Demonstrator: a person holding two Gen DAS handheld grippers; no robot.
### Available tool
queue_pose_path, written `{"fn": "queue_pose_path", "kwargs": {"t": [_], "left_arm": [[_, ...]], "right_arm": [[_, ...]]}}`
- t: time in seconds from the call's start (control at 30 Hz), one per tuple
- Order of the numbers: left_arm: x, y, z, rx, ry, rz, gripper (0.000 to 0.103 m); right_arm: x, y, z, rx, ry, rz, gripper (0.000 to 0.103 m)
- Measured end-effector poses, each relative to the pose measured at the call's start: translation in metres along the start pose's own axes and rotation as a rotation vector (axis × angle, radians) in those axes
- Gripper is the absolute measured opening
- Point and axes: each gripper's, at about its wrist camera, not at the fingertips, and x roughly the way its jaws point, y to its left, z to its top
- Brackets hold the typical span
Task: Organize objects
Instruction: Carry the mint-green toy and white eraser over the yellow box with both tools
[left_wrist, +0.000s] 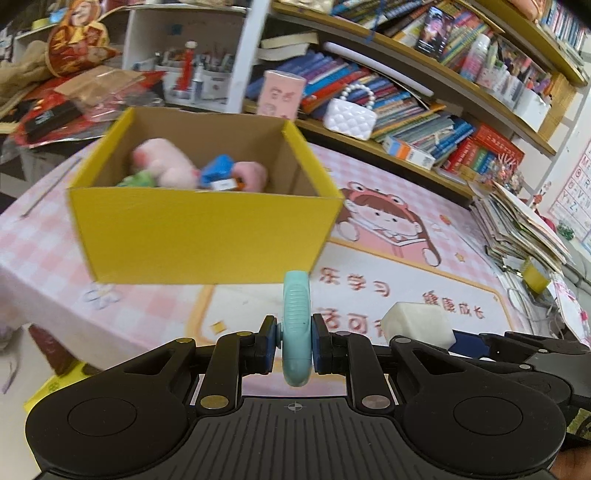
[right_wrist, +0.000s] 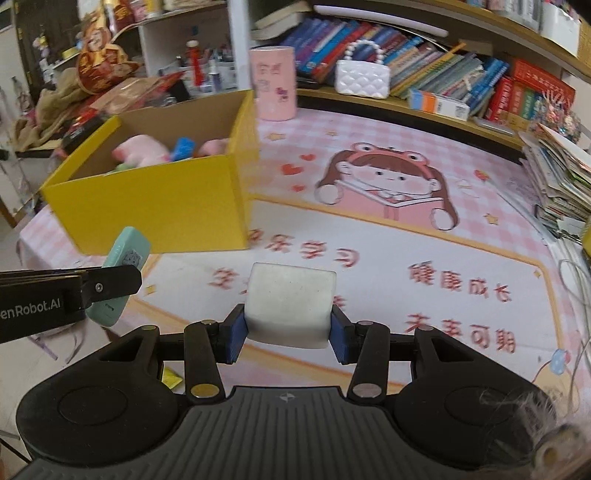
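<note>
Yellow box sits on the left of the pink desk mat, plush toys inside. Left gripper is clamped on a teal gadget near it; right gripper squeezes a white block over the mat.

Box is bright yellow outside, plain brown inside. Desk mat is pink-and-white checks with a cartoon girl. Blue pads squeeze a white block.
</note>
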Motion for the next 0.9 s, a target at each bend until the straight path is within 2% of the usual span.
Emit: {"fn": "queue_pose_path", "kwargs": {"t": [0.47,0.9], "left_arm": [[-0.058,0.056,-0.031,-0.028,-0.031,0.054,0.017],[-0.094,0.092,-0.038,-0.071,-0.089,0.081,0.017]], "right_arm": [[-0.022,0.075,-0.028,-0.030,-0.011,0.059,0.043],[-0.034,0.120,-0.028,-0.072,-0.037,0.078,0.043]]}}
